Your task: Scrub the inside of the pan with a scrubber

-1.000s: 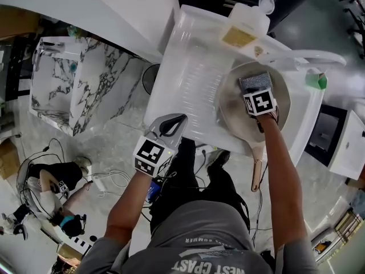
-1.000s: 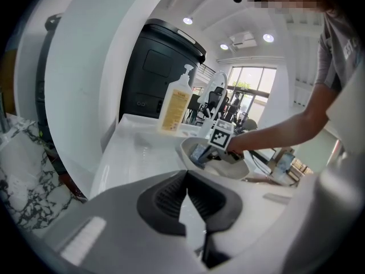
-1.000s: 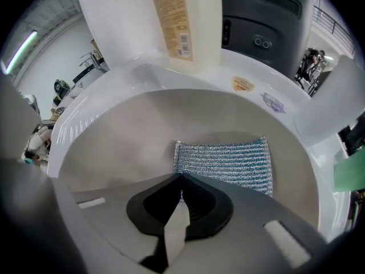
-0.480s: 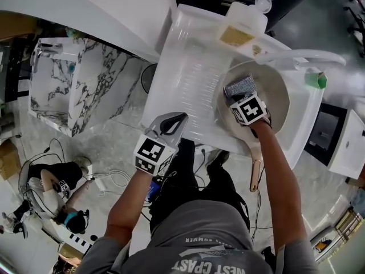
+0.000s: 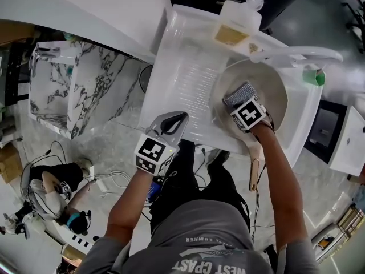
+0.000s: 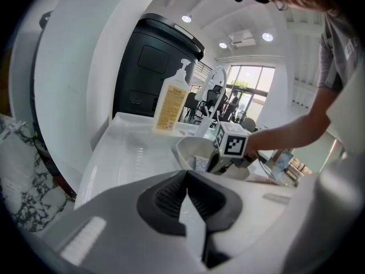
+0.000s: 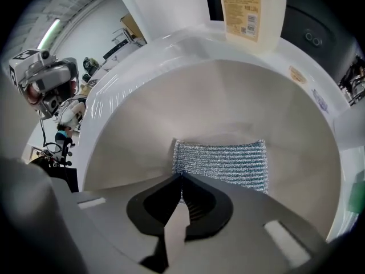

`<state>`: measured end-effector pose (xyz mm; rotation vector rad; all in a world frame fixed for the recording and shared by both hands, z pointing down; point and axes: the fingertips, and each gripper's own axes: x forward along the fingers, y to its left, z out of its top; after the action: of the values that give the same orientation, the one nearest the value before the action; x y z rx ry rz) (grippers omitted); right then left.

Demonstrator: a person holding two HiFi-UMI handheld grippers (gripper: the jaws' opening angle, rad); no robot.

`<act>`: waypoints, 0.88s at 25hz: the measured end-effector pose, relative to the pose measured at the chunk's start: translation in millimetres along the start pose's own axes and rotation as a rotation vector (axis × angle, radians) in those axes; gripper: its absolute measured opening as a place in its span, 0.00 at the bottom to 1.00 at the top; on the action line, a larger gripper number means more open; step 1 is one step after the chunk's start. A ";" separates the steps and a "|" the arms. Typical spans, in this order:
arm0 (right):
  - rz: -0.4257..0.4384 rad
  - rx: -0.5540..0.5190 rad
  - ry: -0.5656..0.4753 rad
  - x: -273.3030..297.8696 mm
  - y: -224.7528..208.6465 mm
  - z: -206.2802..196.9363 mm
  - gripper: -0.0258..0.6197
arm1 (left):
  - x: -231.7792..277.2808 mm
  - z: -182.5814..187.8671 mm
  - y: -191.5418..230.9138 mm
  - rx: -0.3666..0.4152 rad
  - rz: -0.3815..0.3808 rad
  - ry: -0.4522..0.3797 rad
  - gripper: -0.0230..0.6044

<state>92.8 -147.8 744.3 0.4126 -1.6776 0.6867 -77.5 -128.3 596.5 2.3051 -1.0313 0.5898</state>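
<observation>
The pan (image 5: 275,96) lies in the white sink, its beige inside up and its wooden handle (image 5: 254,170) pointing toward me. My right gripper (image 5: 238,103) points steeply down into it, shut on the silver mesh scrubber (image 5: 239,93), which lies flat on the pan's left inner side. In the right gripper view the scrubber (image 7: 221,163) spreads just beyond the closed jaw tips of my right gripper (image 7: 181,178) on the pan floor (image 7: 228,96). My left gripper (image 5: 178,120) hovers at the drainboard's near edge, shut and empty. In the left gripper view its shut tips, my left gripper (image 6: 187,178), face the pan (image 6: 191,148).
A soap pump bottle (image 5: 236,24) stands at the sink's far rim. A white faucet (image 5: 296,55) arches over the pan's far right, with a green item (image 5: 312,77) beside it. The ribbed white drainboard (image 5: 188,67) lies left of the pan. A marble cabinet (image 5: 68,90) stands at the left.
My right gripper has slid the scrubber from the pan's far side toward its near left side, rolling slightly. The left gripper has stayed in place.
</observation>
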 end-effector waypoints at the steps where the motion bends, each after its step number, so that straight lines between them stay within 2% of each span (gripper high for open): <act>1: -0.009 0.002 0.007 -0.8 -2.0 -2.3 0.06 | 0.2 0.0 -0.4 0.001 -0.001 0.001 0.04; 11: -0.168 0.098 0.011 -13.0 -58.6 -21.7 0.06 | -1.2 6.1 3.1 0.006 0.005 -0.009 0.04; 17: -0.254 0.158 -0.051 -15.5 -82.3 -16.8 0.06 | -5.6 2.3 -0.4 0.003 0.001 -0.010 0.04; 22: -0.301 0.168 -0.132 -14.2 -91.0 2.9 0.06 | -12.1 3.6 -2.1 0.009 0.003 -0.018 0.04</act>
<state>149.5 -220.3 749.7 0.8272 -1.6401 0.5869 -82.7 -122.9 586.1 2.3208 -1.0427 0.5773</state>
